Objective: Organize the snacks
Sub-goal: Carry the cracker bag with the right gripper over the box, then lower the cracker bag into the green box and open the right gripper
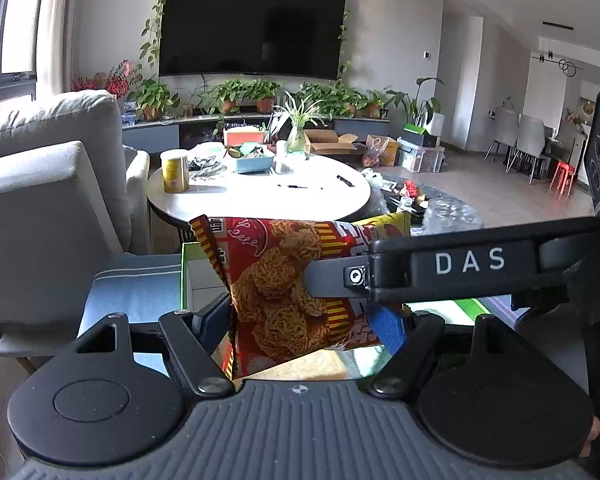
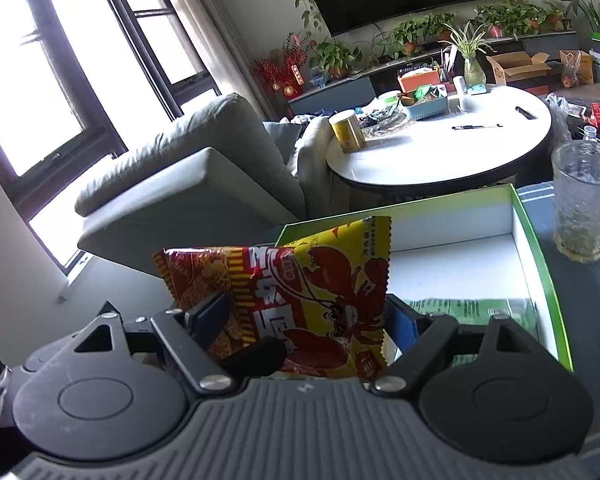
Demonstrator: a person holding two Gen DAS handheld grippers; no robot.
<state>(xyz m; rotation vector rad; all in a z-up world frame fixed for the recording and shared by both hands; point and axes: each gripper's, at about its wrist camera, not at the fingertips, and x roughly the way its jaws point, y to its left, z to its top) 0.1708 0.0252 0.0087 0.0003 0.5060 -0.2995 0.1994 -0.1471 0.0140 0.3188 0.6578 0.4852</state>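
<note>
Left gripper (image 1: 306,320) partly open and clamped on a red noodle-print snack packet (image 1: 284,280), right gripper (image 2: 308,320) likewise gripping a yellow-and-red lobster-print snack packet (image 2: 332,292), above a green-rimmed white cardboard box (image 2: 540,276)

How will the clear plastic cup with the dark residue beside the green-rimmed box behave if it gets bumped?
The clear plastic cup stands tall and upright with only a little dark residue at the bottom, so it is probably light and apt to tip. Its thin crinkled wall would likely flex under a squeeze. It stands just outside the green-rimmed box, so a sideways nudge could topple it.
</note>
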